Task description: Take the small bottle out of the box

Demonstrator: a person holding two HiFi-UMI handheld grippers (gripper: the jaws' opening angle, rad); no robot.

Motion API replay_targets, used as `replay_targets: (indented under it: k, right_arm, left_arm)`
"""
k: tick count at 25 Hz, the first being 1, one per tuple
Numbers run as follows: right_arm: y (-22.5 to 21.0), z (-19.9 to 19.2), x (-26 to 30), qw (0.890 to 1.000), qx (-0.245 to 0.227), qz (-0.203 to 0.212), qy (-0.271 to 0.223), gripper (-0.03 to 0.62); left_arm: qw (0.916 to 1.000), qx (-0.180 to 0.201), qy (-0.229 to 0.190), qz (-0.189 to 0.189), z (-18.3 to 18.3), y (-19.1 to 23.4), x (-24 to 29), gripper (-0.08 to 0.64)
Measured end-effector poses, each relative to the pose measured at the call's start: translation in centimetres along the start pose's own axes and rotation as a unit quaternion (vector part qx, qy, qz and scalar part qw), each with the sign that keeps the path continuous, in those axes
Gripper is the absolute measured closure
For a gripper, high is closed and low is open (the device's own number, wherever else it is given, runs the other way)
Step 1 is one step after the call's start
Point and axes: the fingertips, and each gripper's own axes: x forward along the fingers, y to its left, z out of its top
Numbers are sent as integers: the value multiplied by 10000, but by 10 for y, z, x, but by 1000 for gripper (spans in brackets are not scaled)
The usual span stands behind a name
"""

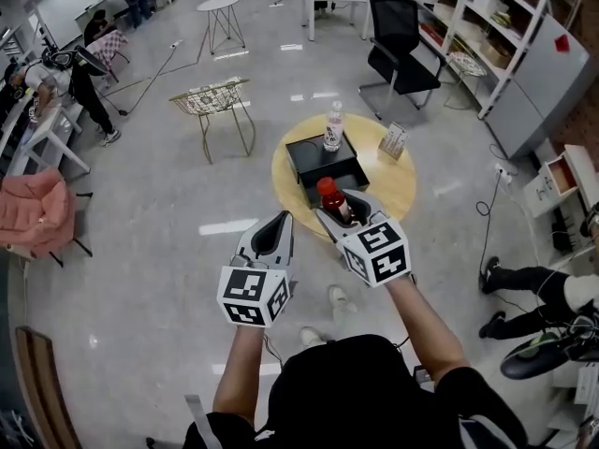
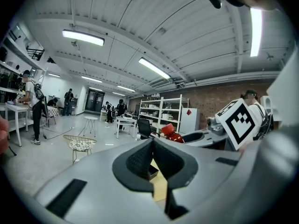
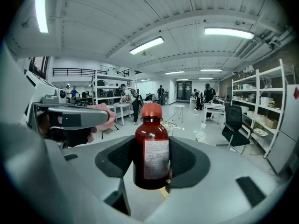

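A small dark-red bottle point(image 1: 329, 195) with a red cap stands upright between the pads of my right gripper point(image 1: 335, 208), which is shut on it. It hangs above the front edge of the open black box point(image 1: 323, 163) on the round yellow table point(image 1: 398, 193). In the right gripper view the bottle point(image 3: 152, 148) fills the gap of the gripper point(image 3: 152, 161), white label facing me. My left gripper point(image 1: 278, 228) hangs left of the table, its jaws together and empty. The left gripper view shows that gripper point(image 2: 153, 157) with the bottle point(image 2: 172, 132) to its right.
A clear plastic bottle point(image 1: 333, 127) stands on the back part of the box. A small card stand point(image 1: 393, 140) sits at the table's right. A wire chair point(image 1: 213, 101) stands to the left and a black office chair point(image 1: 402, 45) behind. Shelves line the right wall.
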Motion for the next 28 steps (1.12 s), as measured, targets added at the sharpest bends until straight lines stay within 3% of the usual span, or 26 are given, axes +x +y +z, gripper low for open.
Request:
replay_targets:
  k: [12,28]
  right_arm:
    - [-8,10,-49,9994,-15,14,-351,374]
    - [-32,-9,-164,9970,45,257,-732,374]
  left_arm:
    - [9998,118,-183,43,13,-45,-11,549]
    - [9990,180,-333,227,11,-165,-27,549]
